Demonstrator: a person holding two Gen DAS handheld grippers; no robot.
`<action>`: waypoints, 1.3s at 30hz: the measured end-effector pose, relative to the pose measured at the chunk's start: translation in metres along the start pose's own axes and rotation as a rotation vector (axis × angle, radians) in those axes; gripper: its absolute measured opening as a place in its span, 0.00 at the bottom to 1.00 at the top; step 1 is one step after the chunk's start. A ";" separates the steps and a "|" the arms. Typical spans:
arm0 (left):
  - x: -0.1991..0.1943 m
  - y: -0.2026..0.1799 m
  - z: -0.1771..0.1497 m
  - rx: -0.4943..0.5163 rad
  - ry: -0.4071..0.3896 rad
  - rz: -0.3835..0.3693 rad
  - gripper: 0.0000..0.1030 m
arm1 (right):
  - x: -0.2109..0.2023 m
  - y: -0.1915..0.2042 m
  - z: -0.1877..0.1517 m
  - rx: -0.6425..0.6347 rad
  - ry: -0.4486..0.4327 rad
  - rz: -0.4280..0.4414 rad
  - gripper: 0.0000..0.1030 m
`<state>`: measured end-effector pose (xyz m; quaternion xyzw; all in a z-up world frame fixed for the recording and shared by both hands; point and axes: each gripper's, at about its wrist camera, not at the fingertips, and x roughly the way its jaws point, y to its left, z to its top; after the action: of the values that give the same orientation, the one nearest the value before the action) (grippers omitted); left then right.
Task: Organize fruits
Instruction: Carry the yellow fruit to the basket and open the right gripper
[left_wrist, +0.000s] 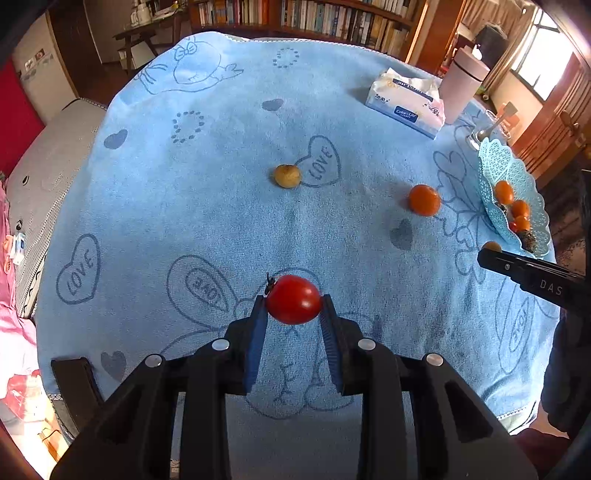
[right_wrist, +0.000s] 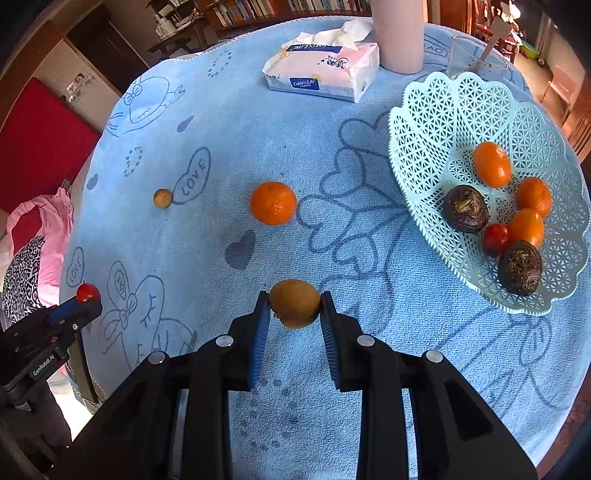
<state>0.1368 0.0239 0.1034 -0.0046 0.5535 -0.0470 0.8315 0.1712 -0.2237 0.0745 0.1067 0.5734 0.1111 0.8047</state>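
Observation:
My left gripper (left_wrist: 293, 301) is shut on a red cherry tomato (left_wrist: 293, 300) above the blue cloth; it also shows at the left of the right wrist view (right_wrist: 88, 293). My right gripper (right_wrist: 294, 303) is shut on a brown-yellow round fruit (right_wrist: 294, 303), left of the pale blue lattice basket (right_wrist: 436, 122). The basket holds orange kumquats (right_wrist: 492, 164), a small red tomato (right_wrist: 495, 239) and two dark brown fruits (right_wrist: 466, 208). A mandarin (right_wrist: 273, 203) and a small yellowish fruit (right_wrist: 163, 198) lie loose on the cloth.
A tissue pack (right_wrist: 321, 72), a pink cylinder cup (right_wrist: 399, 37) and a glass (right_wrist: 469, 55) stand at the far side of the blue towel-covered table (left_wrist: 184, 221). A bookshelf is behind. The table edge drops off at left.

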 end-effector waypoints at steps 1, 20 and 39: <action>0.000 -0.003 0.000 0.002 0.000 -0.002 0.29 | -0.003 -0.004 -0.002 0.007 -0.002 -0.002 0.27; 0.000 -0.042 -0.010 0.011 -0.005 -0.045 0.29 | -0.064 -0.094 -0.017 0.166 -0.099 -0.091 0.27; -0.003 -0.037 -0.020 -0.004 0.012 -0.029 0.29 | -0.084 -0.163 0.011 0.328 -0.198 -0.203 0.38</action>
<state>0.1142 -0.0114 0.1002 -0.0143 0.5583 -0.0580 0.8275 0.1640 -0.4047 0.1046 0.1881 0.5096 -0.0763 0.8361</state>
